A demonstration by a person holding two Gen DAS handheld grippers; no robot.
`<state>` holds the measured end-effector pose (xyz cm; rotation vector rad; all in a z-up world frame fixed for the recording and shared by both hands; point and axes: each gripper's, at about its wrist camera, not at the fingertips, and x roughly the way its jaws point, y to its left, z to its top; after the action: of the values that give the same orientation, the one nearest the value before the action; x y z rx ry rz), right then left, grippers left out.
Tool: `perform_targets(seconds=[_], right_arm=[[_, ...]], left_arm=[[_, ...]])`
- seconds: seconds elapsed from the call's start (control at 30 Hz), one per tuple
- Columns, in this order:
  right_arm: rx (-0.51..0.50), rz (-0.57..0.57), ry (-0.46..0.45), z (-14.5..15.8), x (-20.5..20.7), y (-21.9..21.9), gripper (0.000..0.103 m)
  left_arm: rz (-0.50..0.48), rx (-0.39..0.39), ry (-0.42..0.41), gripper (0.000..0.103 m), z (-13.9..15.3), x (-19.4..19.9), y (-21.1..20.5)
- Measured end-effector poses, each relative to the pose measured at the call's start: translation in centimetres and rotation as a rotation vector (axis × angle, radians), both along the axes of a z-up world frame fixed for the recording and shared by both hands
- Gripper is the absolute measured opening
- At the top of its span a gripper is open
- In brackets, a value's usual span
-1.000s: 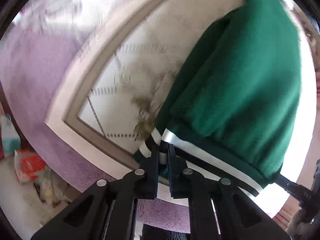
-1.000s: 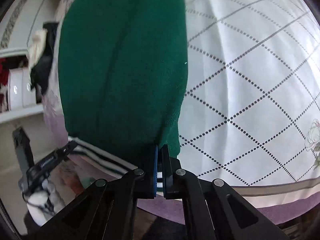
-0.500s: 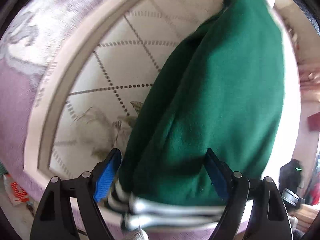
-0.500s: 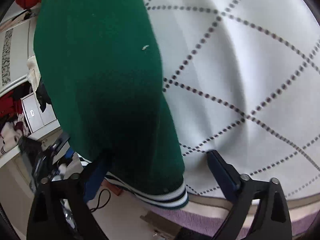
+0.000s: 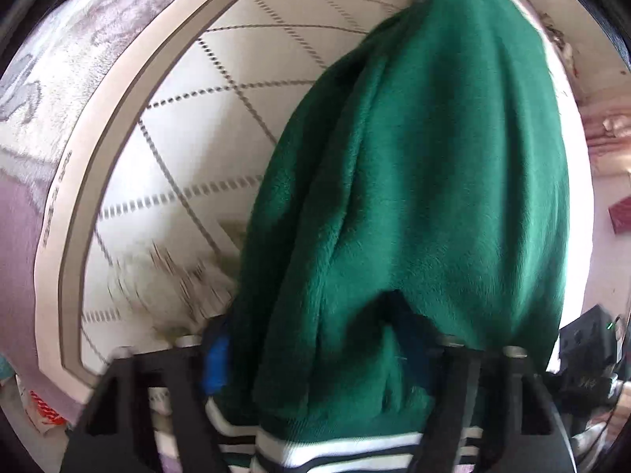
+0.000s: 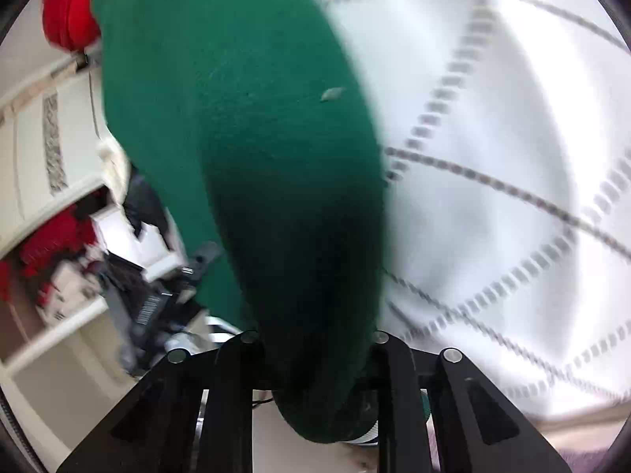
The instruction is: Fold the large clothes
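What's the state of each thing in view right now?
Green fleece garment with striped hem: lying lengthwise on the bed, hem end between both grippers' fingers.
White quilted bedspread with dotted diamond lines: spread flat.
Left gripper: open.
Right gripper: open.

Bedroom, daylight, both views motion-blurred.
Bed under a white quilt (image 5: pixel 221 126) with dotted diamond lines, grey-banded border, lilac edge (image 5: pixel 23 236). White shelving (image 6: pixel 35 149) at left of the right view, red items (image 6: pixel 47 252) on it. Pale floor (image 6: pixel 63 406) below.
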<state>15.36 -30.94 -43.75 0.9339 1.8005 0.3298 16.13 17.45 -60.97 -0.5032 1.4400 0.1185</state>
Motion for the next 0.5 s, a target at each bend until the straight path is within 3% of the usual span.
perform_targets(seconds=[0.1,0.2,0.27,0.33,0.4,0.43,0.5], right_arm=[[-0.076,0.05,-0.006,2.8,-0.8,-2.8,0.018],[-0.245,0.224,0.034,3.6,-2.1,-4.8,0.02],[-0.331,0.328,0.097,3.8,-2.4,-5.2,0.039],[-0.371,0.367,0.121,4.8,-1.9,-5.7,0.043],[-0.418,0.361,0.093,6.9,-0.3,-6.3,0.05],[-0.447,0.343,0.067,8.1,0.8,-6.7,0.06],[-0.496,0.285,0.014,10.4,3.1,-7.8,0.063]], left_arm=[[-0.052,-0.027,0.016,0.04,0.6,-2.7,-3.6],[-0.061,-0.113,0.116,0.04,0.1,-5.5,-6.9],[-0.044,-0.125,0.17,0.039,1.1,-6.3,-8.1],[-0.027,-0.108,0.172,0.038,3.2,-5.7,-8.3],[0.005,-0.093,0.133,0.042,5.9,-4.1,-8.1],[0.019,-0.072,0.108,0.046,7.4,-2.5,-7.8],[0.038,-0.04,0.033,0.073,9.9,1.6,-7.3]])
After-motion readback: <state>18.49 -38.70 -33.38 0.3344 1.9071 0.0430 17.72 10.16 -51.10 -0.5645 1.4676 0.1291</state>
